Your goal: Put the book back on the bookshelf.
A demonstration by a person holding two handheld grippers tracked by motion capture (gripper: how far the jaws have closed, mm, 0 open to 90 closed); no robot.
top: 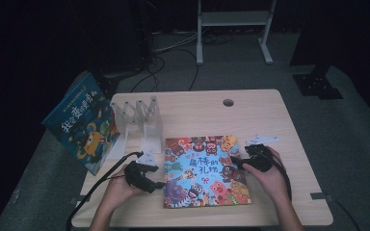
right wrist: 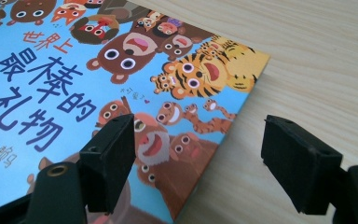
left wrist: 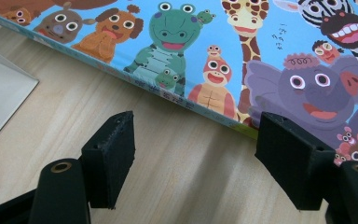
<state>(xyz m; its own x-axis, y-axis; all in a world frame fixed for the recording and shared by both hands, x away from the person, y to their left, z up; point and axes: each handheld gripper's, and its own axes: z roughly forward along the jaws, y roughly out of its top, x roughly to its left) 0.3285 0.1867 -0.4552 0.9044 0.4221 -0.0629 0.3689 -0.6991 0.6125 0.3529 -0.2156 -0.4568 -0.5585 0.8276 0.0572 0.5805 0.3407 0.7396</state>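
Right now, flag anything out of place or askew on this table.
The blue picture book at the table's left edge looks odd: it leans tilted beside the clear rack, jutting past the edge. The animal book lies flat.

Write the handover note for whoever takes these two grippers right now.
Left gripper: open, at the left edge of the picture book, one jaw over the cover's edge, the other over bare table. Nothing gripped.
Right gripper: open, straddling the book's right edge, one jaw over the cover, one over the table. Nothing gripped.
Things: the picture book lies flat and closed at the table's middle. A clear book rack stands behind it to the left; a second book leans off the table's left side.
Done: both grippers placed at the book's edges.
Left: probably grip and lift the book; its destination can't be told.
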